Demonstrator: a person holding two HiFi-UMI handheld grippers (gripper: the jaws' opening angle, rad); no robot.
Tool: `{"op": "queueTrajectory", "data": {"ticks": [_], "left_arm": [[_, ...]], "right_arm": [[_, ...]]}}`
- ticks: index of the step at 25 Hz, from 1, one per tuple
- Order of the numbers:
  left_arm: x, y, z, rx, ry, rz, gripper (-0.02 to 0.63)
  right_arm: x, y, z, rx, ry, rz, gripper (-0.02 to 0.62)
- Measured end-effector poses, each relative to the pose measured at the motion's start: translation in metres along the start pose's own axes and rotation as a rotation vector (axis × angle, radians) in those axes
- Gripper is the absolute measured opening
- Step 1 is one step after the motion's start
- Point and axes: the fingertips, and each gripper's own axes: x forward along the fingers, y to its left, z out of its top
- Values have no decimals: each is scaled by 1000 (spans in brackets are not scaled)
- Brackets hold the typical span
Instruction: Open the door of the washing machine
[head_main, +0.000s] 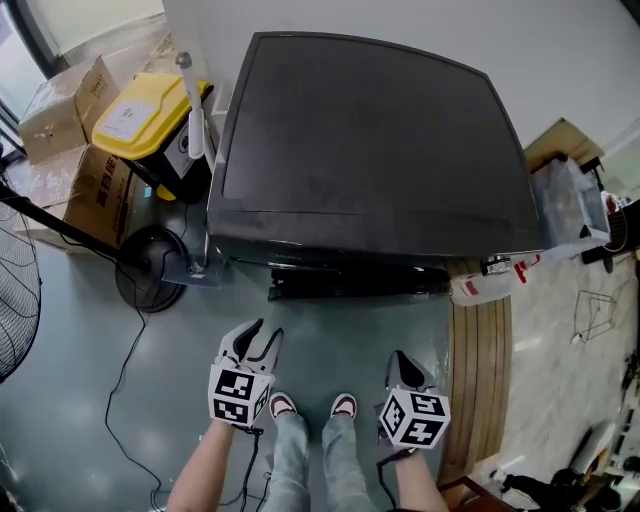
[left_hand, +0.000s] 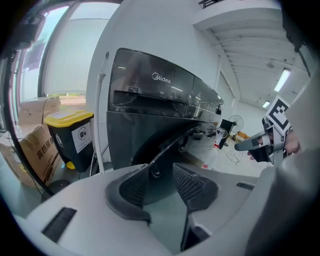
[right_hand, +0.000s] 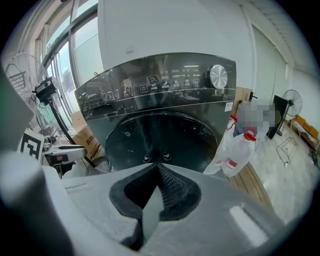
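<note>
The dark washing machine (head_main: 370, 140) stands just ahead of me, and its round front door (head_main: 355, 282) shows as a black strip below the top's front edge. In the right gripper view the door (right_hand: 162, 137) looks flat against the front, under a panel with a silver knob (right_hand: 218, 76). My left gripper (head_main: 262, 335) hovers short of the door's left side. It is open (left_hand: 160, 170) with nothing between its pads. My right gripper (head_main: 402, 362) hangs lower right of the door, apart from it, its tips (right_hand: 157, 169) meeting on nothing.
A yellow-lidded bin (head_main: 150, 120) and cardboard boxes (head_main: 70, 105) stand left of the machine. A fan's round base (head_main: 150, 265) and cable lie on the floor there. A plastic jug (head_main: 490, 280) and wooden boards (head_main: 480, 370) are on the right. My shoes (head_main: 310, 405) are between the grippers.
</note>
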Motion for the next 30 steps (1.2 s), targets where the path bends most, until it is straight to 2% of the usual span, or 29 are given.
{"op": "queueTrajectory", "data": {"ticks": [12, 17, 23, 30], "left_arm": [[31, -2, -5, 163, 41, -186, 204], [49, 9, -7, 211, 65, -205, 207], [64, 14, -12, 341, 102, -250, 210], [82, 6, -9, 384, 113, -326, 210]], "right_arm": [[7, -8, -17, 69, 1, -43, 5], [8, -11, -27, 100, 4, -61, 5], [10, -13, -35, 139, 2, -78, 5], [9, -12, -52, 180, 12, -93, 5]]}}
